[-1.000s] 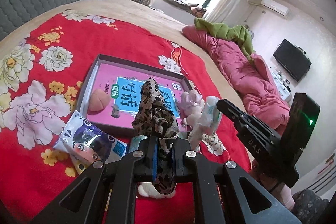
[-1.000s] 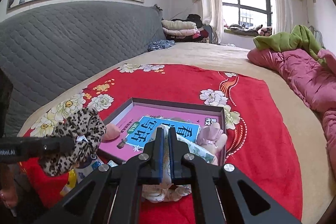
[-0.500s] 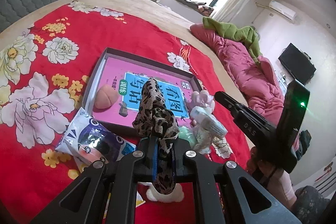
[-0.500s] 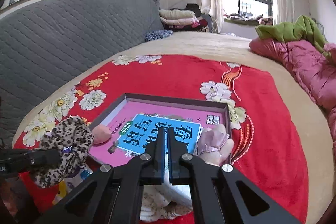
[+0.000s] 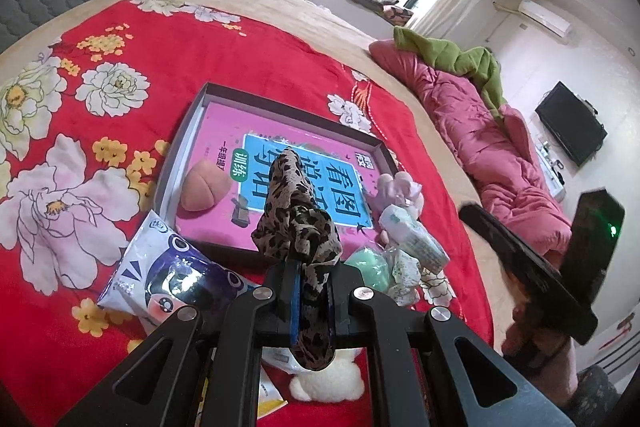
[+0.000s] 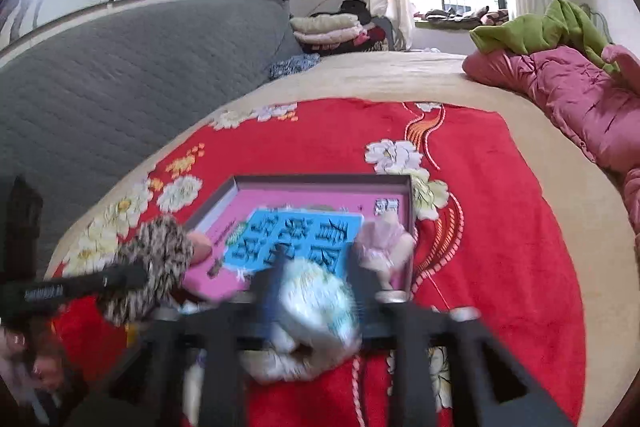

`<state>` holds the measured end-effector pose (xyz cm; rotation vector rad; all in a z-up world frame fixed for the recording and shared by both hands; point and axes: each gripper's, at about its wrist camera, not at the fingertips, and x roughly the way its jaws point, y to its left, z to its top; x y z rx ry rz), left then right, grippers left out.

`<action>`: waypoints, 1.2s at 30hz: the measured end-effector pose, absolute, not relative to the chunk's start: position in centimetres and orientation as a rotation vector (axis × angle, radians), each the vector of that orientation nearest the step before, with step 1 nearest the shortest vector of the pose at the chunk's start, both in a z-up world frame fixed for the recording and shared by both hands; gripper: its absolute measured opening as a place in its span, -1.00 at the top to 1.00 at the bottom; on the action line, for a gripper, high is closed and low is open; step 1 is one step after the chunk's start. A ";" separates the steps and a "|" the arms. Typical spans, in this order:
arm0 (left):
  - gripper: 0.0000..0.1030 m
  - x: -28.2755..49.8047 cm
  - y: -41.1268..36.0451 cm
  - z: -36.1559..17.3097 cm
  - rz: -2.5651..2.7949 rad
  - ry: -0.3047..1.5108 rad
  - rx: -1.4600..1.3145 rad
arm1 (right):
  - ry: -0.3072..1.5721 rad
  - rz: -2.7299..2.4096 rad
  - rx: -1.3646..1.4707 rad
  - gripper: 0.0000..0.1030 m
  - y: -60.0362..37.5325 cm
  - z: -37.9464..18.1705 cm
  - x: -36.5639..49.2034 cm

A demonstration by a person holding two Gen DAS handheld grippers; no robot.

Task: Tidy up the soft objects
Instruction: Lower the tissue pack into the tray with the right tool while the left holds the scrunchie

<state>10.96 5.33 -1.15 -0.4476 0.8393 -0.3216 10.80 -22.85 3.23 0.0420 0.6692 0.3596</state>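
My left gripper (image 5: 310, 273) is shut on a leopard-print scrunchie (image 5: 294, 215) and holds it above the near edge of a shallow grey box (image 5: 188, 131) with a pink and blue book inside. A peach sponge (image 5: 204, 189) lies in the box. My right gripper (image 6: 316, 279) is open, its fingers spread around a white patterned soft pack (image 6: 316, 301); the view is blurred. That pack (image 5: 412, 239) lies by a pink plush (image 5: 398, 187) and a green soft ball (image 5: 370, 267). The scrunchie also shows in the right wrist view (image 6: 154, 259).
A blue-and-white snack bag (image 5: 168, 275) and a white plush (image 5: 328, 381) lie on the red floral blanket (image 5: 60, 107) near the box. A pink quilt (image 5: 480, 147) runs along the right. A grey padded headboard (image 6: 120, 75) stands at the left.
My right gripper has opened and let go of the white pack, which now lies on the bed by the pink plush. My left gripper still holds the scrunchie, a little closer to the box.
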 end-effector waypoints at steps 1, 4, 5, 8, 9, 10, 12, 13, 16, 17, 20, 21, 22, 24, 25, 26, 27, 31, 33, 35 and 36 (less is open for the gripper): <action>0.83 11.0 5.4 -1.2 -0.322 0.839 -0.448 | 0.683 0.356 0.031 -0.22 -22.9 3.0 10.5; 0.83 11.0 5.4 -1.2 -0.321 0.838 -0.450 | 0.706 0.345 0.004 -0.30 -22.9 1.9 10.1; 0.83 11.1 5.4 -1.3 -0.321 0.840 -0.451 | 0.722 0.345 -0.007 -0.30 -22.7 1.3 10.1; 0.83 11.2 5.4 -1.3 -0.317 0.840 -0.449 | 0.752 0.346 -0.015 -0.30 -22.3 0.2 10.3; 0.83 11.2 5.4 -1.3 -0.317 0.841 -0.448 | 0.753 0.348 -0.013 -0.30 -22.3 0.0 10.3; 0.83 11.2 5.4 -1.4 -0.315 0.840 -0.448 | 0.755 0.352 -0.004 -0.30 -22.3 -0.2 10.5; 0.83 11.3 5.4 -1.4 -0.315 0.842 -0.449 | 0.766 0.357 0.026 -0.30 -22.5 -0.7 11.0; 0.83 11.3 5.4 -1.5 -0.316 0.842 -0.450 | 0.771 0.357 0.043 -0.30 -22.7 -0.8 11.3; 0.83 11.5 5.4 -1.6 -0.318 0.846 -0.452 | 0.777 0.365 0.082 -0.30 -23.3 -1.3 12.3; 0.83 11.6 5.3 -1.7 -0.318 0.846 -0.453 | 0.781 0.371 0.094 -0.30 -23.5 -1.5 12.6; 0.83 11.8 5.2 -1.9 -0.317 0.851 -0.455 | 0.789 0.377 0.104 -0.30 -23.5 -1.9 13.2; 0.83 11.9 5.2 -2.0 -0.316 0.853 -0.457 | 0.790 0.384 0.109 -0.30 -23.5 -2.0 13.3; 0.83 12.0 5.2 -2.1 -0.316 0.854 -0.458 | 0.788 0.395 0.120 -0.26 -23.5 -2.1 13.3; 0.83 12.2 5.3 -2.2 -0.314 0.856 -0.462 | 0.772 0.417 0.128 0.02 -23.2 -1.9 13.2; 0.83 12.4 5.3 -2.3 -0.312 0.858 -0.463 | 0.770 0.421 0.123 0.09 -23.0 -1.8 13.2; 0.83 12.4 5.3 -2.4 -0.310 0.859 -0.464 | 0.773 0.426 0.114 0.13 -22.8 -1.8 13.4; 0.83 12.5 5.3 -2.5 -0.311 0.862 -0.466 | 0.770 0.427 0.106 0.13 -22.6 -1.7 13.4; 0.83 13.1 5.3 -2.9 -0.305 0.877 -0.469 | 0.769 0.421 0.067 0.13 -21.5 -1.3 13.9; 0.83 13.4 5.3 -3.2 -0.303 0.886 -0.469 | 0.779 0.418 0.062 0.13 -21.2 -1.4 14.2; 0.83 13.8 5.3 -3.3 -0.305 0.891 -0.474 | 0.796 0.398 0.055 0.13 -20.9 -1.7 14.8; 0.83 14.0 5.2 -3.5 -0.305 0.898 -0.472 | 0.801 0.392 0.056 0.13 -20.9 -1.8 15.0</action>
